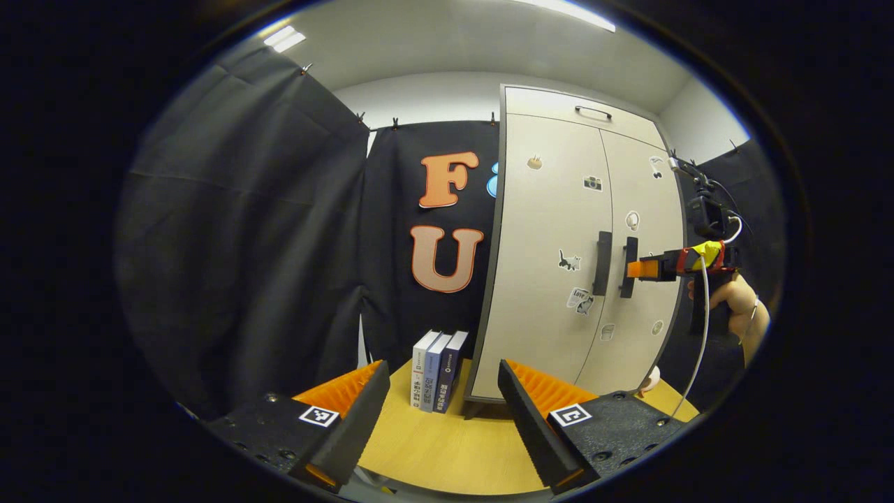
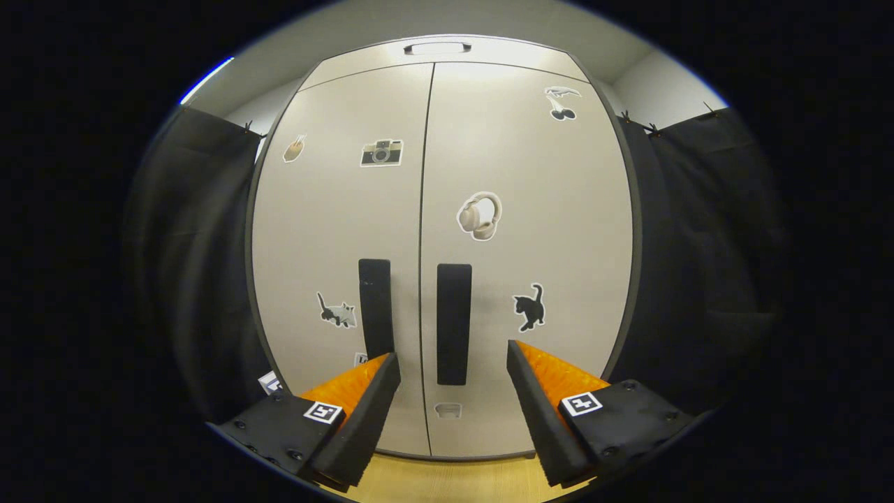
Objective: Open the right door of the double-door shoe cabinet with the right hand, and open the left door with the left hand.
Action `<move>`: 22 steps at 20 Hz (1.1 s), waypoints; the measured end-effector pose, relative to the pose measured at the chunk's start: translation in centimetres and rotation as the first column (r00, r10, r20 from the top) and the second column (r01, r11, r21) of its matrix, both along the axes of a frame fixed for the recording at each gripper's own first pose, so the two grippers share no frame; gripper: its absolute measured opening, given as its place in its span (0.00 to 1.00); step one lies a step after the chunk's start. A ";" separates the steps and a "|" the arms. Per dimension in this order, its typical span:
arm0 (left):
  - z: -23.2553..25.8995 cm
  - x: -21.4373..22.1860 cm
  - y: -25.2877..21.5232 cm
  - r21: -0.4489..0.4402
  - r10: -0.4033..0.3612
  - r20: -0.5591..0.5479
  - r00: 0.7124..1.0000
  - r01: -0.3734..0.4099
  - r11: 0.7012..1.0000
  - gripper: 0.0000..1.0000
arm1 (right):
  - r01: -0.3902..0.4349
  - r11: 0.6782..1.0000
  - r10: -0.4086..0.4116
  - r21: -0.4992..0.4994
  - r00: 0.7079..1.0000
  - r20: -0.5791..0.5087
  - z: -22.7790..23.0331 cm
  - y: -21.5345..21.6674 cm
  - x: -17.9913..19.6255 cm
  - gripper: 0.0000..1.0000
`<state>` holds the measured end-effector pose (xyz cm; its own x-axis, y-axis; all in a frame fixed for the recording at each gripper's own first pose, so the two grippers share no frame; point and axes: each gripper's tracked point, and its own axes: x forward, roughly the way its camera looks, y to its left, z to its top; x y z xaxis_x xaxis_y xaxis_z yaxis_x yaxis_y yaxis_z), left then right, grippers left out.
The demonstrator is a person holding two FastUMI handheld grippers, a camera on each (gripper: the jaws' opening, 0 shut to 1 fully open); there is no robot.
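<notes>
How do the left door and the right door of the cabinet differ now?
The left door carries a camera sticker; the right door carries a headphones sticker. The right gripper is open around the right door's handle, while the left door's handle has no gripper at it. Both doors are shut, with dark vertical handles.

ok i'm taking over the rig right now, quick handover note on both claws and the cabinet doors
Right claw: open, lined up in front of the right door handle, not gripping it.
Left claw: open, holding nothing, back over the table, left of the shoe cabinet.
Both doors shut; left door handle untouched.
Done: the right claw's approach only.
Left: grip and pull the right door, then open the left door with the left claw.
</notes>
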<state>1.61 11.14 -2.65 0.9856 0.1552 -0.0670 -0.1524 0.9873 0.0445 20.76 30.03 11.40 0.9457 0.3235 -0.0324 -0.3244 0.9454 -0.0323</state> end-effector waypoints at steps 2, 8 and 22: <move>-0.4 0.7 0.3 0.006 0.001 -0.012 1.000 -0.001 1.000 0.95 | 0.013 1.000 -0.013 0.011 1.000 -0.009 0.2 0.3 1.6 0.84; -0.3 2.0 0.4 -0.003 -0.007 -0.025 1.000 0.006 1.000 0.95 | 0.009 0.999 -0.006 0.034 0.997 -0.074 -0.4 1.6 4.0 0.75; -0.1 0.3 1.6 0.006 0.018 -0.044 0.999 -0.018 1.000 0.95 | 0.055 0.997 -0.048 0.049 0.991 -0.126 -1.8 1.9 5.4 0.30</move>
